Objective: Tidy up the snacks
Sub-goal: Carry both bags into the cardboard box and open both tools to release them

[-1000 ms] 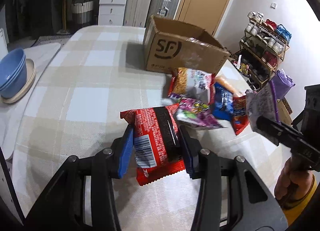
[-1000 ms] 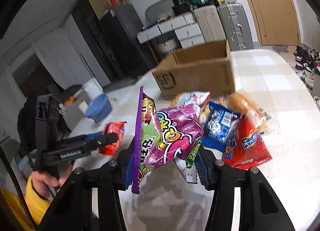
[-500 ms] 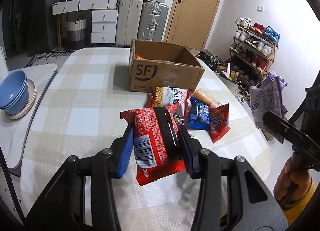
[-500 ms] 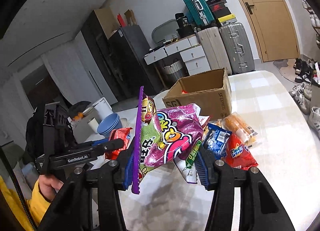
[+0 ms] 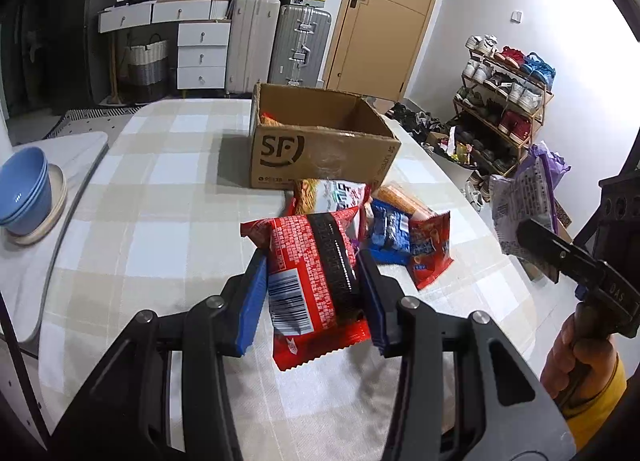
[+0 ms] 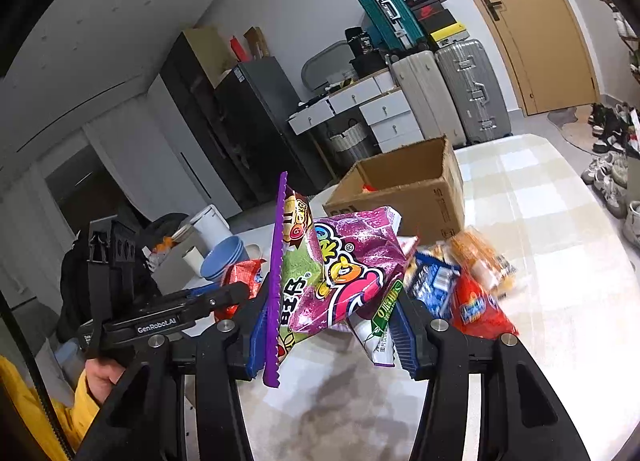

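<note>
Snacks: left gripper (image 5: 312,285) clamps red pkt (image 5: 310,277), right gripper (image 6: 332,321) clamps purple pkt (image 6: 344,273), both lifted above table (image 5: 160,189). Cardboard box (image 5: 320,141) ahead, beyond loose pile (image 5: 400,229). Carry over pile w/o snagging; let go only once pkts are inside box rim.

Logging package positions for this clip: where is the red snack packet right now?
In the left wrist view, the red snack packet is clamped in the left gripper, lifted above the checked table, nearer the camera than the cardboard box.
</note>
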Demonstrator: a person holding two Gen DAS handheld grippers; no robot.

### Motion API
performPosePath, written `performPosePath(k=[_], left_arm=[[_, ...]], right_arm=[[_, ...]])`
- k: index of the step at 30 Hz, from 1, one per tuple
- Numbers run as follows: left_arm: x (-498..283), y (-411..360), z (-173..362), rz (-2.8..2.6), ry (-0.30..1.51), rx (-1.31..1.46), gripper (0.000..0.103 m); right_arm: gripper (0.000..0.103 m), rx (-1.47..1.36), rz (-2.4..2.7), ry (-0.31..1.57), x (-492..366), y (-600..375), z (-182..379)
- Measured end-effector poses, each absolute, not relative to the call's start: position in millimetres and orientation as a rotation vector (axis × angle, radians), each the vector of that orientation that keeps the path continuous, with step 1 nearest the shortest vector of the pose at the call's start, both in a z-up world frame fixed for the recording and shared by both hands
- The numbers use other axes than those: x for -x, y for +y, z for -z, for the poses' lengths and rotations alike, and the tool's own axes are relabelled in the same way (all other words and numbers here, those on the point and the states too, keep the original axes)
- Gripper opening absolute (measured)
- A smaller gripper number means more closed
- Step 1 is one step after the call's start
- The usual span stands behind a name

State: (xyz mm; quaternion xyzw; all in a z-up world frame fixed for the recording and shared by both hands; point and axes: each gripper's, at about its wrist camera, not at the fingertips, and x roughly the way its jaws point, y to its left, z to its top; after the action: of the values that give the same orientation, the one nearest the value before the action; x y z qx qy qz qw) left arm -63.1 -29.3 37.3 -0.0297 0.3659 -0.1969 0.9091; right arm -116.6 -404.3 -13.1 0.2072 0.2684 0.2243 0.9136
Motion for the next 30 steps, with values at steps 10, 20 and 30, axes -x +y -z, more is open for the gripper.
performPosePath(k=[10,20,30], left_arm=[[17.3,-35.2,-78.2,0.434,0.698,0.039,0.04],[-67.5,-56.3,-132.3,0.46,0.631,-0.033,0.041],[-185.8,-103.3,-114.7,0.473,0.741,-0.035,0.041]], right_arm=[[0.052,-0.411,-0.526,0.501,58.2,-404.5,-31.8],[0.052,-0.38,-0.576,0.51,-24.4,-396.9,-66.8],[0.052,-0.382,-0.553,0.609,-124.4,-398.1,-55.0]])
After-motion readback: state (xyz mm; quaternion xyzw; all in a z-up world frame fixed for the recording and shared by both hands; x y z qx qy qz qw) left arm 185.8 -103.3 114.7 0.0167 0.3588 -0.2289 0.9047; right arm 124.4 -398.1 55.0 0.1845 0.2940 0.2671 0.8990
